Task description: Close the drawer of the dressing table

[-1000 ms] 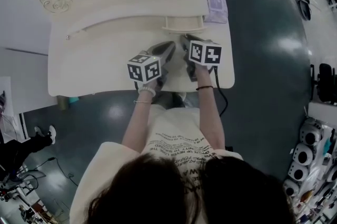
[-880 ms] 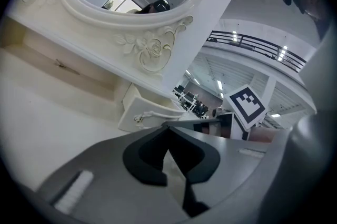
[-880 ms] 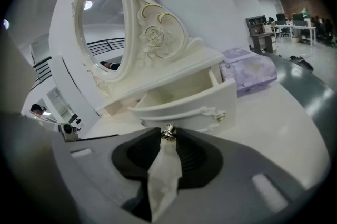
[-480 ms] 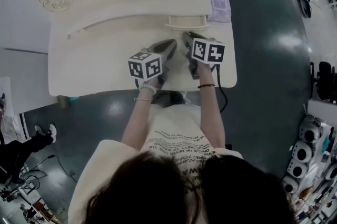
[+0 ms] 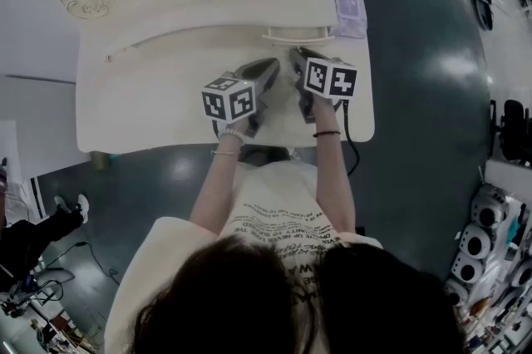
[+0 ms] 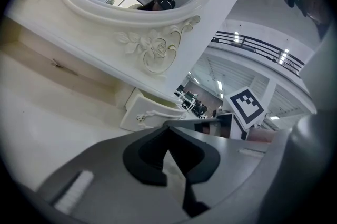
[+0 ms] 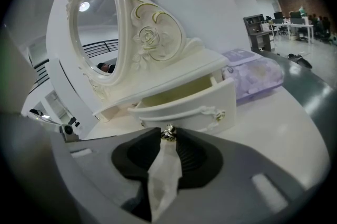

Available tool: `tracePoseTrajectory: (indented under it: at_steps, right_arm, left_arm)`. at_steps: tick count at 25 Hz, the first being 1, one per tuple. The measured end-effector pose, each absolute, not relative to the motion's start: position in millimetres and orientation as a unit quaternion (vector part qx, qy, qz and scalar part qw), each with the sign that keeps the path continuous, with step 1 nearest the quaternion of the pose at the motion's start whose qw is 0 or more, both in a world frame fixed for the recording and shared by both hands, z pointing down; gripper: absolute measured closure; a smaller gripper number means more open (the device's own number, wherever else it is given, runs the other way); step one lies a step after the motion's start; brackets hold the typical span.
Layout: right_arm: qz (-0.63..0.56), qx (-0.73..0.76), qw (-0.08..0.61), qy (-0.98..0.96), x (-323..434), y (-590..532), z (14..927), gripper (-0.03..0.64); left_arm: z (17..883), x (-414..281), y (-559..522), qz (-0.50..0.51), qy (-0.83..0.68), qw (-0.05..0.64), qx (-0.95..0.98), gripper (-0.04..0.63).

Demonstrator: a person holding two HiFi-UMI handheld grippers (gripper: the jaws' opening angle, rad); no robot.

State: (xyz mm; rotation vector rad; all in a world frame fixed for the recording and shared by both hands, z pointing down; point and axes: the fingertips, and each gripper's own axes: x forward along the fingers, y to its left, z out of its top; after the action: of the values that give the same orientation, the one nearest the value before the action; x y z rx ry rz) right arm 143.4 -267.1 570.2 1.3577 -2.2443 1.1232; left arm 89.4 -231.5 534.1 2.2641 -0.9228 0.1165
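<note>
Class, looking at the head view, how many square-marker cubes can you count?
2. The left cube sits above the tabletop's middle; the right cube is beside it, nearer the drawer. None appears hidden.

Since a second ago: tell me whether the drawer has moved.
Yes. The drawer has slid inward: it sticks out less from the dressing table's raised shelf than before, though it is still partly open.

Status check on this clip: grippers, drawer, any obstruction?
Left gripper shut, empty. Right gripper shut on the knob. Drawer partly open. Purple pack beside it, not blocking.
</note>
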Motion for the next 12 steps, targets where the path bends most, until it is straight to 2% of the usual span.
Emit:
tracePoseTrajectory:
  at_steps: [12]
  right_arm:
    - [0.391,0.467,0.144,-0.780,143,-280,570,0.517]
  left_arm:
    - [532,88,-246,0.040,-0.360,0.341,0.867,0.604]
